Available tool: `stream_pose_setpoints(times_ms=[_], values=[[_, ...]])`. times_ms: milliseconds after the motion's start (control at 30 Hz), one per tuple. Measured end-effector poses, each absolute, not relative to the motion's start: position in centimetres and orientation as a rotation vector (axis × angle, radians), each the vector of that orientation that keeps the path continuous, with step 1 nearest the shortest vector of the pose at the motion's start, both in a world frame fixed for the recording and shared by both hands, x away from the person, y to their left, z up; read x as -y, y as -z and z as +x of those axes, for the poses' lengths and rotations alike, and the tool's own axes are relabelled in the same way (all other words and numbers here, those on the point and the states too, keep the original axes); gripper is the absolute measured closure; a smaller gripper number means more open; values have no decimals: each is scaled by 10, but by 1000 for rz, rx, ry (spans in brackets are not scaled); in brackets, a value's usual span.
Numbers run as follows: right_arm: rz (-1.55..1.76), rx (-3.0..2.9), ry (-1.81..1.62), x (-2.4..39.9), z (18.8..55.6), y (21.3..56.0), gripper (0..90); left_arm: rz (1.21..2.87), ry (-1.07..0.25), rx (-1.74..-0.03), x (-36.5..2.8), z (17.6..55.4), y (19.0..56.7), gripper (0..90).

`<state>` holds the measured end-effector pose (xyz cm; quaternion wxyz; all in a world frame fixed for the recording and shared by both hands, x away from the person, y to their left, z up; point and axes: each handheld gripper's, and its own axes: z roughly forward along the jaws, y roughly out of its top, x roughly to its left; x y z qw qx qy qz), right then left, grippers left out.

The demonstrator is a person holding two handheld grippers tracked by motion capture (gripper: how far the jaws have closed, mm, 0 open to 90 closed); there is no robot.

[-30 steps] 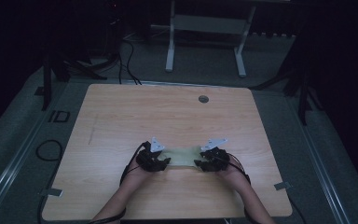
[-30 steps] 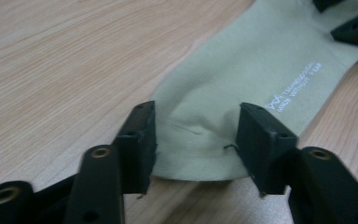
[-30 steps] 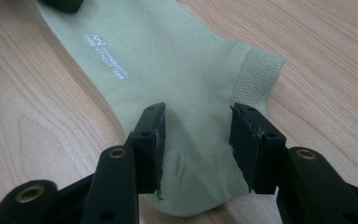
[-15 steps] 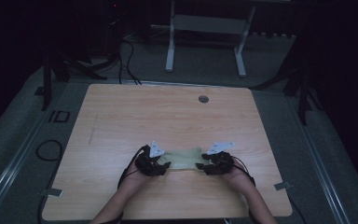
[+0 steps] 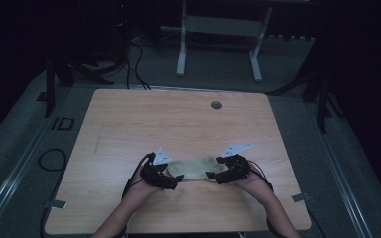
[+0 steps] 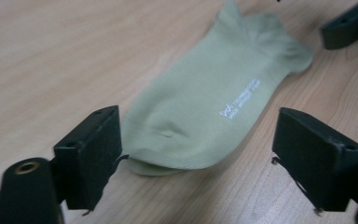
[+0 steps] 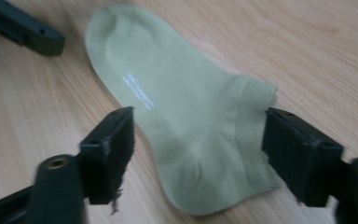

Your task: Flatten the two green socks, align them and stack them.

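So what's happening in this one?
A person holds a gripper in each hand over a light green sock lying flat on the wooden table. The left gripper is open at the toe end, the right gripper open at the ribbed cuff end. Neither has clamped the sock.

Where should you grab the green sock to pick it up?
The flat pale green ankle sock lies stretched between both open grippers. I'd probably pinch its ribbed cuff with the right gripper and its rounded toe with the left gripper, each coming in low from its own end: the thin edges there sit between the spread jaws.
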<state>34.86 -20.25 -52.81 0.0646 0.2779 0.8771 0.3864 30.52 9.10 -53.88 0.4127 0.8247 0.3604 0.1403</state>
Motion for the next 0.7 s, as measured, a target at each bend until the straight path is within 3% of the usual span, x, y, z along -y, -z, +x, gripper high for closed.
stream_pose_setpoints(times_ms=[100,133,700], values=[[854,-2632,-1211,205,346,527,185,2048,-387,-916,-98,299,535,117],[855,-2616,-1216,207,342,526,139,2043,-404,-912,-101,295,534,90],[890,-2501,-1156,252,323,536,141,1930,-459,-1068,-165,256,548,85]])
